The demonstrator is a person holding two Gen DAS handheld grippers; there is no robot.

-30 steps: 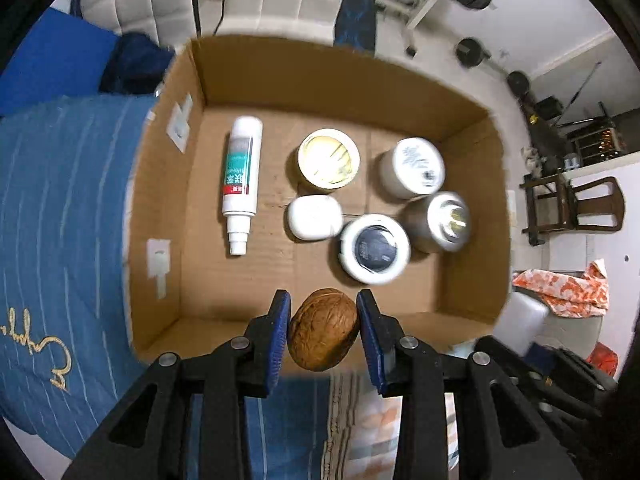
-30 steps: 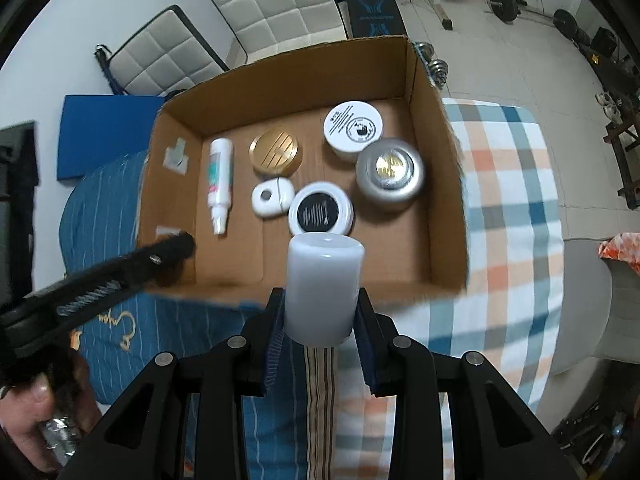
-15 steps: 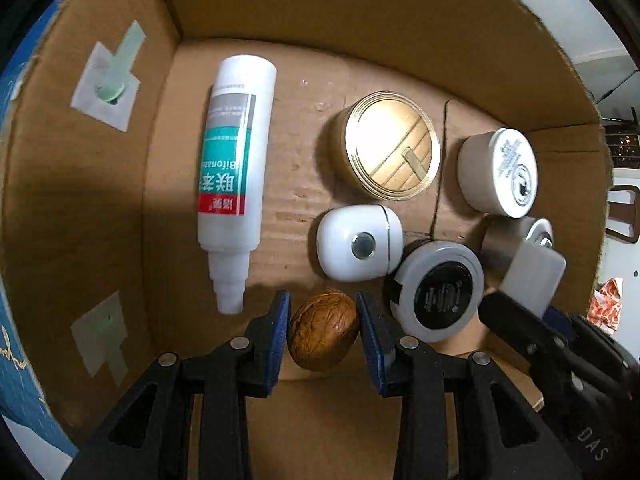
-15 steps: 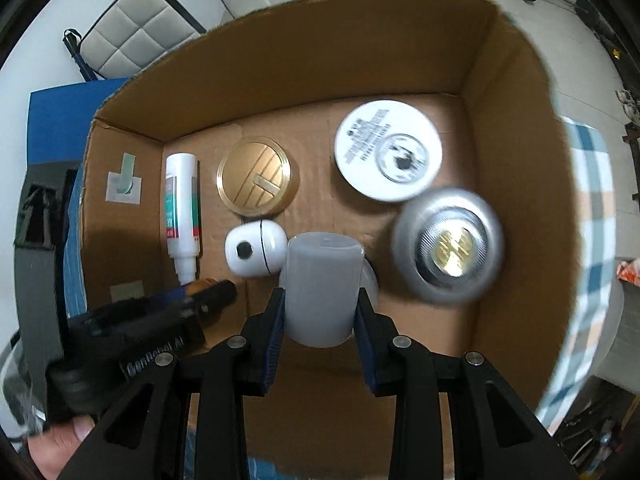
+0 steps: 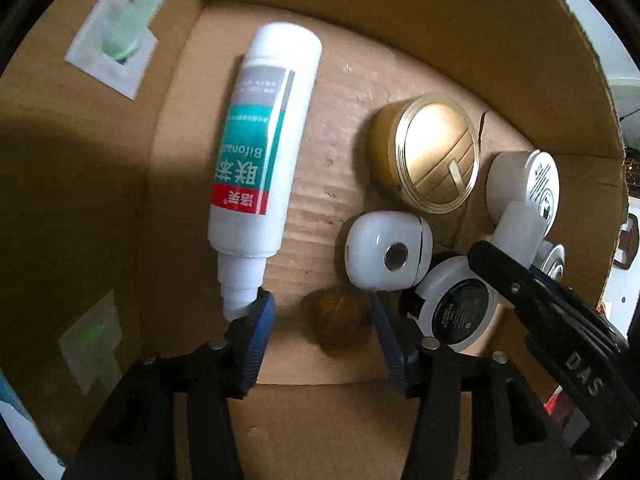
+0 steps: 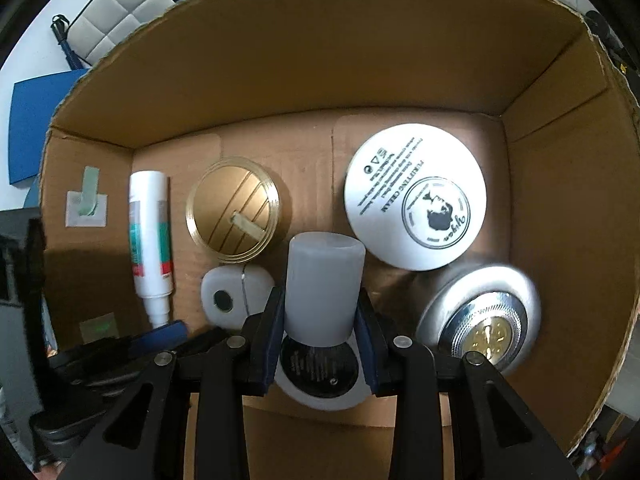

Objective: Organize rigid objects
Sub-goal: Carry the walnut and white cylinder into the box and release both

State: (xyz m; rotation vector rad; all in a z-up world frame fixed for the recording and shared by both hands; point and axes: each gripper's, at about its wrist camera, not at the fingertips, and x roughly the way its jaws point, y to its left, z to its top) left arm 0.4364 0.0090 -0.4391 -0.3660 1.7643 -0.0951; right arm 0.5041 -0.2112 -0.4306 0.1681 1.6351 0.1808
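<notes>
Releasing the walnut (image 5: pixel 340 322) onto the box (image 5: pixel 360 40) floor, left tongs (image 5: pixel 322 320) have just spread; right tongs (image 6: pixel 320 312) pinch the white cap (image 6: pixel 324 284) for placement.

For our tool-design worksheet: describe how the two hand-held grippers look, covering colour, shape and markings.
Both are black, angular frames with cut-out openings and silver rivets. The left hand-held gripper and right hand-held gripper carry blue finger pads. White "DAS" lettering marks the right one's side.
</notes>
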